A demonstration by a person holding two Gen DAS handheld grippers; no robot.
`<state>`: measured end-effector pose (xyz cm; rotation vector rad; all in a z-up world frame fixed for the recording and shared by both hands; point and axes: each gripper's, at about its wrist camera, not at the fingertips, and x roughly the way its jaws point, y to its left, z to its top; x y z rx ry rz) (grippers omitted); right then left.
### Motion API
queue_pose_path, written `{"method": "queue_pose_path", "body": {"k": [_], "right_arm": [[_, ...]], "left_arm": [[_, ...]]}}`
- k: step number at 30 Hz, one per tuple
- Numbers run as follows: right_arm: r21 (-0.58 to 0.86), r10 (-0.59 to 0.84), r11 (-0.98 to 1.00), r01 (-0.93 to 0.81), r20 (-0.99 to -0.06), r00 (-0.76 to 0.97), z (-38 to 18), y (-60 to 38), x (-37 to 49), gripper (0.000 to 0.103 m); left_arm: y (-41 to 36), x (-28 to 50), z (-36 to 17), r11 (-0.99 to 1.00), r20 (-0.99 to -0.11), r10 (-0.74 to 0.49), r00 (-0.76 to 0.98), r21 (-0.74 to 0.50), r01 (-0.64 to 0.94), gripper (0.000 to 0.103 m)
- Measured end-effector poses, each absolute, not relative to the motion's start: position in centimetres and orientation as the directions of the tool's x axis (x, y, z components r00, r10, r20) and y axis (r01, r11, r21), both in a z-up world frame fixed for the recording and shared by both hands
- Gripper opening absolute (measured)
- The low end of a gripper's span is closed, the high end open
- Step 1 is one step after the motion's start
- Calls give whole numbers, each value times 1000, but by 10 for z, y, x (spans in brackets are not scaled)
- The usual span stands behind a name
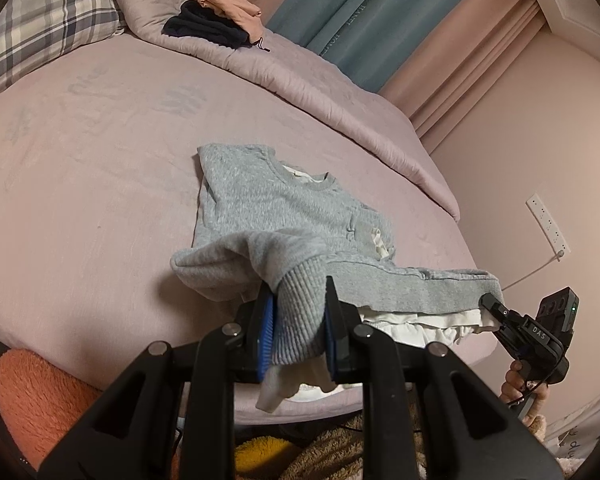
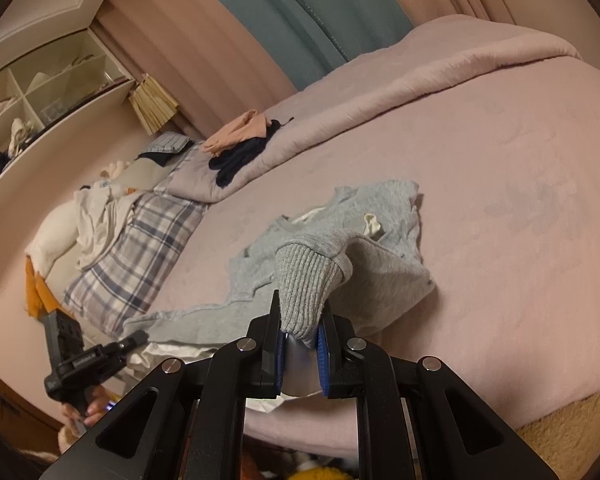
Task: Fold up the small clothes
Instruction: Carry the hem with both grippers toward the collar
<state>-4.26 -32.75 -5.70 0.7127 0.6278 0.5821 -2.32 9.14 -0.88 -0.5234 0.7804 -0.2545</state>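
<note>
A small grey sweater with white frilly trim lies on the pink bed sheet, near the front edge. My left gripper is shut on a ribbed grey cuff and the hem at the sweater's near side. My right gripper shows at the right in the left wrist view, shut on the sweater's hem corner. In the right wrist view my right gripper is shut on a ribbed grey cuff of the sweater, and the left gripper grips the hem at lower left.
A folded pink quilt runs along the bed's far side with dark and peach clothes on it. A plaid pillow lies at the head. Shelves stand by the wall. Plush items sit below the bed edge.
</note>
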Motion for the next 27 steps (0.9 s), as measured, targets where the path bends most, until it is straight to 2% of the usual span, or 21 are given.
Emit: {"method": "queue_pose_path", "body": {"k": [27], "right_arm": [[730,661,625,-277,-306,685,-47,-328,0,15]], "left_arm": [[90,32,6,860,-583,-389,713,-508,54,20]]}}
